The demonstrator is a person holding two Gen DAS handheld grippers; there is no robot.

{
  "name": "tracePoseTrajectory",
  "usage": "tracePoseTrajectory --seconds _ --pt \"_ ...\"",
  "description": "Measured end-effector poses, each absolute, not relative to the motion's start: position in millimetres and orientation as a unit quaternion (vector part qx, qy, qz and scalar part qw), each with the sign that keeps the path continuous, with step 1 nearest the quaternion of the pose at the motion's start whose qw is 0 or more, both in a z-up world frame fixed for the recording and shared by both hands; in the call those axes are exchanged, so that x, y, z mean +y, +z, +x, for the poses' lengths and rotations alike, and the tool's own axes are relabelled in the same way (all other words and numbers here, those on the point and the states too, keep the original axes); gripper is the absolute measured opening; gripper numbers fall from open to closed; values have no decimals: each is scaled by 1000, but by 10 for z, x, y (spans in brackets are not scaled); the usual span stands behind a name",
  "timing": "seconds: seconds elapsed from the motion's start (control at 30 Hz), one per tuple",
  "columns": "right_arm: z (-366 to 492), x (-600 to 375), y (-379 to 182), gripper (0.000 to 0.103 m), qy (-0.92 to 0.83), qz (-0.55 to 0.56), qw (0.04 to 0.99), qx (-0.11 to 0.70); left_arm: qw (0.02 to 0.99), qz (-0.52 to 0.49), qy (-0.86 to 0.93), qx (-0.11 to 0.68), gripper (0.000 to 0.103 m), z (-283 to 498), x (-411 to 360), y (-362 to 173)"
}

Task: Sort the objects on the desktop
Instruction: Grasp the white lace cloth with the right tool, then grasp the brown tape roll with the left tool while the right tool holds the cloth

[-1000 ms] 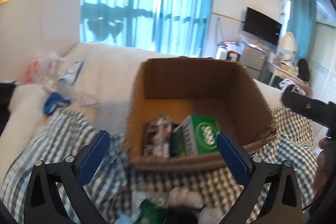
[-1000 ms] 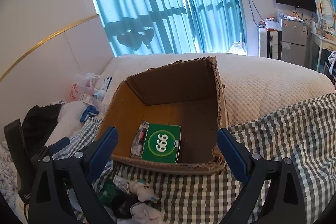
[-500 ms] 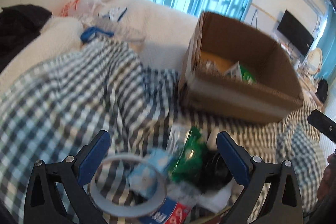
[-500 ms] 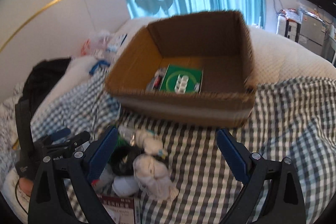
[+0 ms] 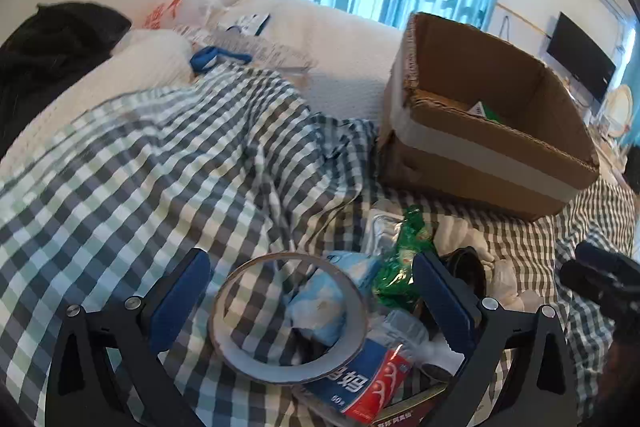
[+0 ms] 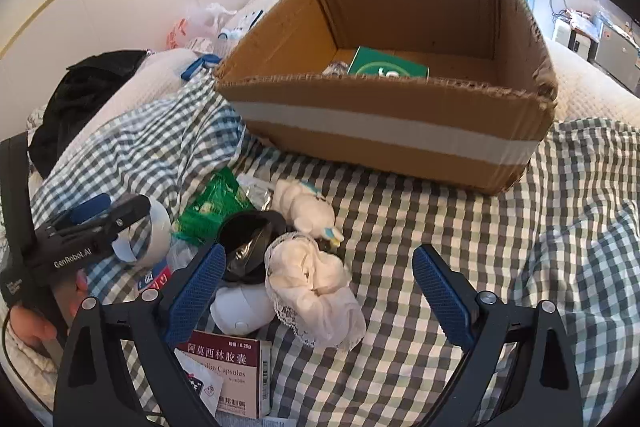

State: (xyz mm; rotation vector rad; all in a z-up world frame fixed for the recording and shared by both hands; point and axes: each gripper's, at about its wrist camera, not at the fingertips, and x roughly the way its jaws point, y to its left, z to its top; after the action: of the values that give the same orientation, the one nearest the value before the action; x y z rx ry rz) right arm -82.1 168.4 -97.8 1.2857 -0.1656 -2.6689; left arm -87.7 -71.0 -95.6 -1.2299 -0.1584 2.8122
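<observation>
An open cardboard box (image 6: 384, 131) stands on the checked cloth and holds a green packet (image 6: 386, 67); it also shows in the left wrist view (image 5: 480, 155). A pile of small items lies in front of it. My left gripper (image 5: 310, 301) is open, low over a tape roll (image 5: 288, 319), a toothpaste box (image 5: 360, 387) and a green wrapper (image 5: 400, 259). My right gripper (image 6: 318, 291) is open above a white lace cloth (image 6: 312, 287), a plush toy (image 6: 304, 207), a black cup (image 6: 250, 243) and a medicine box (image 6: 224, 375).
The checked cloth (image 5: 140, 167) is rumpled over a white bed. A black garment (image 5: 48, 47), a plastic bag (image 5: 180, 11) and a blue clip (image 5: 208, 57) lie at the far left. Curtains and a TV stand behind.
Both grippers have pulled back from the box and dropped toward the pile of items. The left one has swung left and down over the tape roll. Both stay open.
</observation>
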Motion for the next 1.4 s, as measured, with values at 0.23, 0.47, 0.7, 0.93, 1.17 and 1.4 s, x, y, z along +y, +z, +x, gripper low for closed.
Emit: tracePoseTrajectory --seconds 0.23,0.47,0.7,0.93,1.17,1.4 --pt "-841 1612 -1148 95 -887 450 92 -42 29 -423 904 -60 103 -816 -784 -1075" --pt "-854 1549 -1308 95 -877 470 94 -29 39 -433 900 -36 103 -804 -672 -1169" --pt "-876 1522 -1439 93 -867 490 88 -21 26 -450 893 -3 103 -867 -592 -1310" --pt "-906 1607 -1535 80 -860 505 67 -39 29 -444 895 -15 103 -862 -627 -1299" --pt "-954 1644 -1678 57 -845 530 60 -47 24 -439 898 -27 96 -840 -667 -1259" --pt "-950 1676 -1647 35 -845 529 59 -59 21 -429 901 -62 89 -833 -779 -1190"
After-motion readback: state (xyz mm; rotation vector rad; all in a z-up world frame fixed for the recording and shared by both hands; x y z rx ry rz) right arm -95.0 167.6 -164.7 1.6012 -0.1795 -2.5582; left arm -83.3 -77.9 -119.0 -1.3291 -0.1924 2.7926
